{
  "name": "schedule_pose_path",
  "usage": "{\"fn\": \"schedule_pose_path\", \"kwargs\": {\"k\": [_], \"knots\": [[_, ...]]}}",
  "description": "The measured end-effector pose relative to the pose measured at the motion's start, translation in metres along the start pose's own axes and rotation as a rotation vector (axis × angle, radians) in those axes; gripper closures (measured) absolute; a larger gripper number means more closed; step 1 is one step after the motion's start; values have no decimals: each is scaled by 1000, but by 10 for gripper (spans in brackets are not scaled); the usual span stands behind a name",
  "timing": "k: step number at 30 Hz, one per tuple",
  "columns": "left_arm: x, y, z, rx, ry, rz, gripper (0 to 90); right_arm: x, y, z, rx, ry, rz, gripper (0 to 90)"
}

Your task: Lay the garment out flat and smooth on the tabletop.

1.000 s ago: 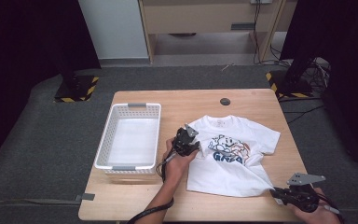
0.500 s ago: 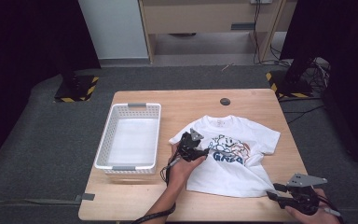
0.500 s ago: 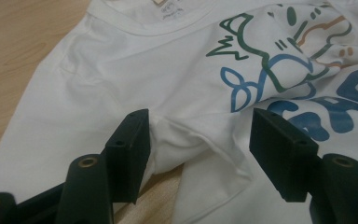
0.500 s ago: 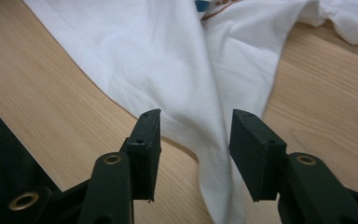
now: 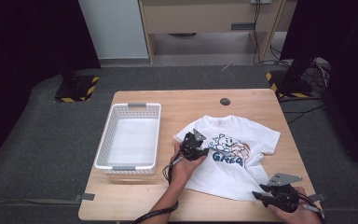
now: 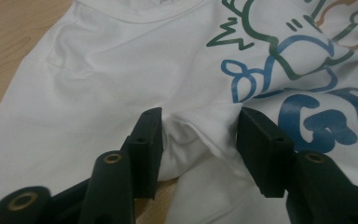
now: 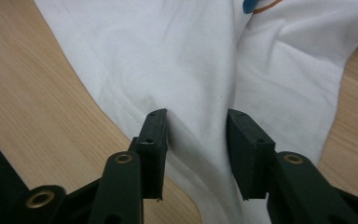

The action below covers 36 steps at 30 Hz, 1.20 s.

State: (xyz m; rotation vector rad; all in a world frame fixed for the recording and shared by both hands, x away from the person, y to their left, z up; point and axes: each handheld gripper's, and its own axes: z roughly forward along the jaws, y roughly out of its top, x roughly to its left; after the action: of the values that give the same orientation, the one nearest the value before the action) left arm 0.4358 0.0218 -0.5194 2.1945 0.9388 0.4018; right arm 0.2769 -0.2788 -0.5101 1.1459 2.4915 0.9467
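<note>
White T-shirt (image 5: 230,156): lying flat on the wooden counter (image 5: 177,105), right of the basket (image 5: 129,139).
Left gripper (image 5: 200,148): jaws spread, straddling a bunched fold beside the print.
Right gripper (image 5: 261,197): jaws parted, bracketing a raised ridge at the hem.

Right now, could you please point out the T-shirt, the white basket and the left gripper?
T-shirt (image 5: 235,135): high view, upper chest.
White basket (image 5: 103,141): high view, left rim.
Left gripper (image 5: 206,150): high view, between its jaws.
</note>
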Motion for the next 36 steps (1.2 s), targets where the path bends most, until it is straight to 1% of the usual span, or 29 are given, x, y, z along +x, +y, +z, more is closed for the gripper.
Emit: {"fn": "schedule_pose_path", "kwargs": {"k": [5, 7, 9, 12, 15, 20, 24, 26, 31, 36], "knots": [[1, 1, 1, 3, 15, 9, 630, 0, 2, 9, 18, -10, -8, 690], [1, 2, 2, 6, 14, 11, 672, 1, 1, 12, 26, -10, -17, 721], [0, 3, 3, 15, 19, 22, 711, 1, 1, 12, 19, -2, -14, 753], [1, 5, 4, 27, 26, 31, 771, 2, 1, 12, 17, 16, -24, 821], [2, 7, 4, 35, 27, 38, 810, 1, 0, 11, 20, 21, -29, 869], [4, 12, 3, 32, 28, 44, 823, -2, -1, 9, 33, 20, -35, 884], [8, 15, 2, 23, 33, 35, 823, -8, -3, 5, 46, 17, -37, 885], [9, 16, 2, 25, 38, 37, 823, -10, -4, 4, 50, 19, -36, 886], [15, 19, 6, 33, 49, 34, 823, -14, -6, 0, 57, 21, -36, 886], [19, 20, 13, 45, 52, 33, 823, -19, -9, -3, 62, 20, -34, 886]]}}
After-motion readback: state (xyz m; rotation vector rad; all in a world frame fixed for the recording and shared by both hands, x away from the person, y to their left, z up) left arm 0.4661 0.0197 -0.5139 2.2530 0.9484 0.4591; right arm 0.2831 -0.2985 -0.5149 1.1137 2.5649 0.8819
